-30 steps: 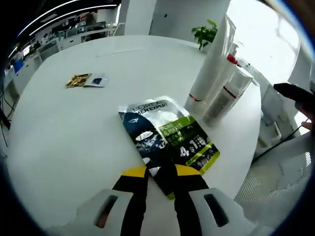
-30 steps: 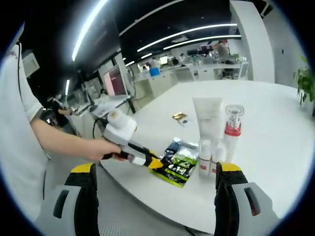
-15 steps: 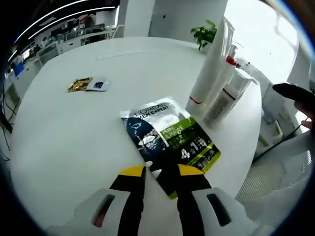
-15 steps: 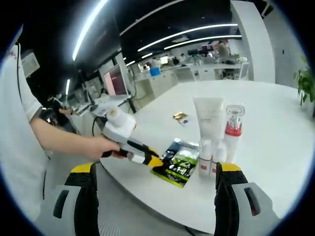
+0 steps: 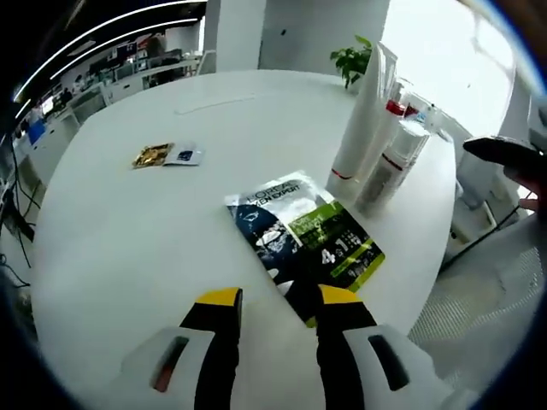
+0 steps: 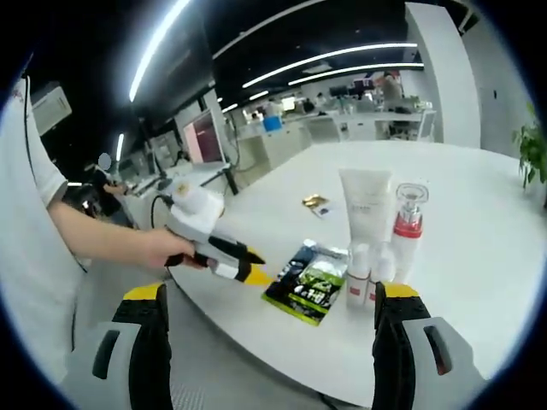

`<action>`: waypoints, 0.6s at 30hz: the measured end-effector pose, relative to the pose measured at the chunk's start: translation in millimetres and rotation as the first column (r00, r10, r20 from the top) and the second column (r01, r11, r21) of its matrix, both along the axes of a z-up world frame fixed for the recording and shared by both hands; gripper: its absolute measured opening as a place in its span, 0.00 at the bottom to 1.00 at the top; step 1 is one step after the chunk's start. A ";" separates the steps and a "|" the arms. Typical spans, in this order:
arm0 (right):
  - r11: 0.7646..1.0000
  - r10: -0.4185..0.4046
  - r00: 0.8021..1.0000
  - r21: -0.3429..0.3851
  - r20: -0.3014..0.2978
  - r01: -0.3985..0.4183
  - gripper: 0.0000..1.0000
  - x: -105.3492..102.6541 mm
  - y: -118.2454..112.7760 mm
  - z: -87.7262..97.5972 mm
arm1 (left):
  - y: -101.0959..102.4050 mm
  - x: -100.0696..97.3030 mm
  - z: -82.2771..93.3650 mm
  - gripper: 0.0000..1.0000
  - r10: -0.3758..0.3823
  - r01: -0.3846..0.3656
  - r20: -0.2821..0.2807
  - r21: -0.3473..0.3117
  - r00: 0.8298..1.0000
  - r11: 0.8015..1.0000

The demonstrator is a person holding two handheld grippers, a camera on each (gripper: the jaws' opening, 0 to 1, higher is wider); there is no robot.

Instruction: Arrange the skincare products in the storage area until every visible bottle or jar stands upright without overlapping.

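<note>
Two yellow-tipped black jaws of the left gripper (image 5: 275,303) rise from the bottom of the left gripper view, a narrow gap between them, and nothing is pinched there; the near corner of a flat, glossy sachet pack (image 5: 303,241), printed dark blue, silver and lime green, lies just beyond the tips on the smooth white round table (image 5: 128,231). Past the pack stands a close cluster of upright skincare products: a tall white tube (image 5: 360,128) with a red band near its cap, a clear-topped bottle with a red collar (image 5: 395,109) behind it, and a shorter silvery cylinder bottle (image 5: 391,166) touching the tube's side. Two small foil sachets (image 5: 166,155), one gold and one pale with a blue mark, lie well apart to the left. A leafy green plant (image 5: 353,60) stands beyond the far edge. In the right gripper view, the right gripper (image 6: 269,320) has its jaws spread wide and empty, well short of the table's edge. There the left gripper, held in a person's hand (image 6: 164,249), has its tips just beside the green pack, with the white tube, the red-collared bottle and two small white bottles (image 6: 368,272) standing upright just to the pack's right.
</note>
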State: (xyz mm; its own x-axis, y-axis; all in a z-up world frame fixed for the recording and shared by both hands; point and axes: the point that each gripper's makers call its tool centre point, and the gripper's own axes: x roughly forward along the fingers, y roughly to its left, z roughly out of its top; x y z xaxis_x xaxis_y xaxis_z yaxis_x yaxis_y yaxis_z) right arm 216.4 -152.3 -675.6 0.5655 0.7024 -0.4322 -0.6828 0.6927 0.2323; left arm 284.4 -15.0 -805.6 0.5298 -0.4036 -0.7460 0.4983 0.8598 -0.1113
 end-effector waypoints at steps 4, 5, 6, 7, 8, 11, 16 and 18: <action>1.000 -0.001 1.000 0.001 0.022 0.001 0.99 0.1 0.8 2.8 | 6.2 -4.6 8.0 0.34 -0.001 0.001 0.011 -0.003 1.000 1.000; 1.000 0.002 1.000 -0.003 0.025 -0.002 0.99 0.1 0.9 2.6 | 7.2 -5.3 8.9 0.35 0.001 -0.001 0.014 -0.005 1.000 1.000; 1.000 0.005 1.000 -0.004 0.028 -0.005 0.99 0.1 1.6 2.7 | 9.2 -6.5 10.8 0.36 0.001 -0.001 0.021 -0.007 1.000 1.000; 1.000 0.007 1.000 -0.004 0.029 -0.006 0.99 0.1 1.9 2.8 | 10.5 -7.3 12.2 0.37 0.002 -0.002 0.024 -0.008 1.000 1.000; 1.000 0.011 0.999 -0.006 0.032 -0.011 0.99 -0.7 2.9 2.9 | 11.7 -7.9 14.5 0.39 0.002 -0.001 0.026 -0.009 1.000 1.000; 1.000 0.023 0.999 -0.018 0.032 -0.022 0.98 -1.3 3.6 1.0 | 19.2 -11.4 20.7 0.41 0.014 -0.013 0.039 -0.012 0.999 1.000; 0.999 0.037 0.999 -0.020 0.033 -0.036 0.99 -3.4 6.0 1.2 | 31.2 -14.7 33.8 0.45 0.027 -0.028 0.077 0.008 0.997 1.000; 0.999 0.039 0.999 -0.016 0.029 -0.038 0.99 -3.7 6.5 1.2 | 33.5 -17.5 38.9 0.48 0.029 -0.030 0.090 0.008 0.995 1.000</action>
